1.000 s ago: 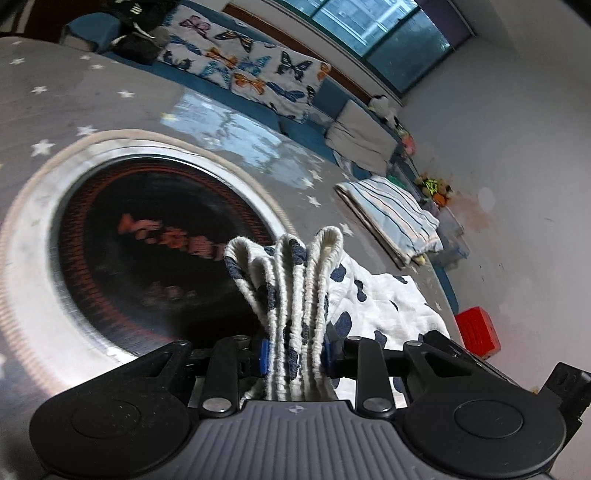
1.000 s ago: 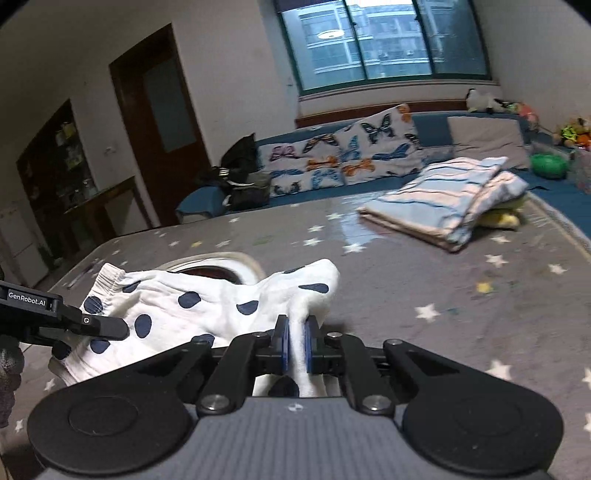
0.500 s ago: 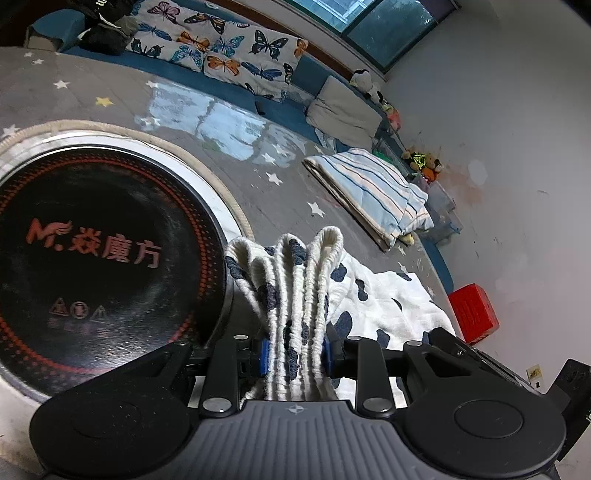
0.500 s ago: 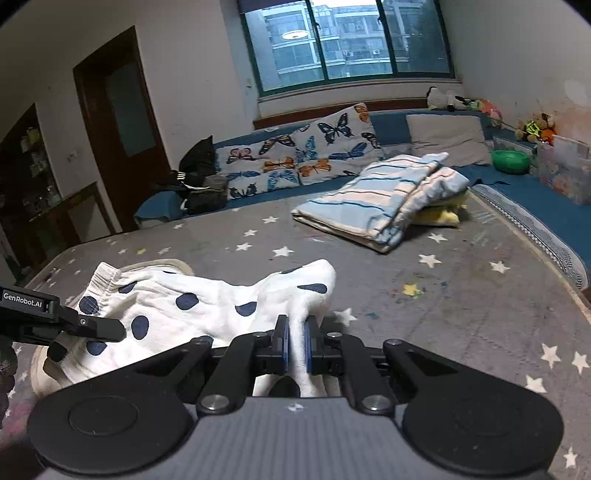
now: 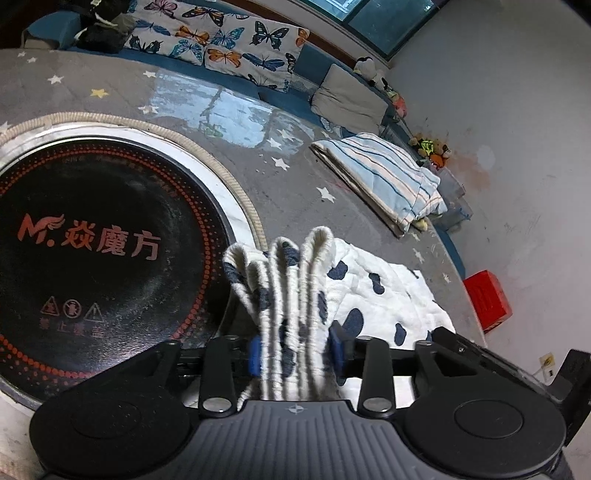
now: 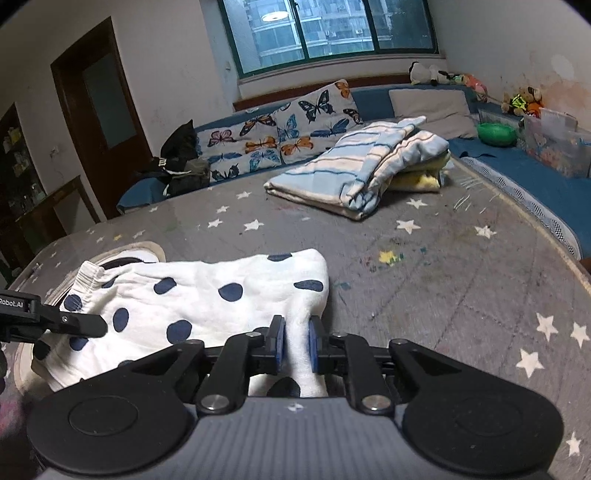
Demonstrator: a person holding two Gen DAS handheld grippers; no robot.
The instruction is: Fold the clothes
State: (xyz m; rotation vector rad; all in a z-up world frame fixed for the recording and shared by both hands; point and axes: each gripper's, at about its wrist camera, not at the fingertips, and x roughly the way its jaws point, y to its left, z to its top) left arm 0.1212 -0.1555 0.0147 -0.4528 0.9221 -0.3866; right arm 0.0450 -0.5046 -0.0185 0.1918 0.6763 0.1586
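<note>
A grey table cover (image 6: 424,280) printed with white stars fills the foreground; a round black cooktop (image 5: 92,251) with red lettering sits at nine o'clock in the left wrist view; a blue bench seat (image 6: 517,162) wraps from eleven to three o'clock, carrying butterfly cushions (image 6: 280,136) and a plain grey pillow (image 6: 430,107); a green-framed window (image 6: 332,29) shows at twelve o'clock; a dark wooden door (image 6: 99,110) stands at ten o'clock; white walls (image 5: 517,129) are stained; a red box (image 5: 487,301) lies at three o'clock.

White navy-spotted garment (image 6: 207,299) (waistband bunched in pleats) across grey star-print table (image 6: 443,266)
</note>
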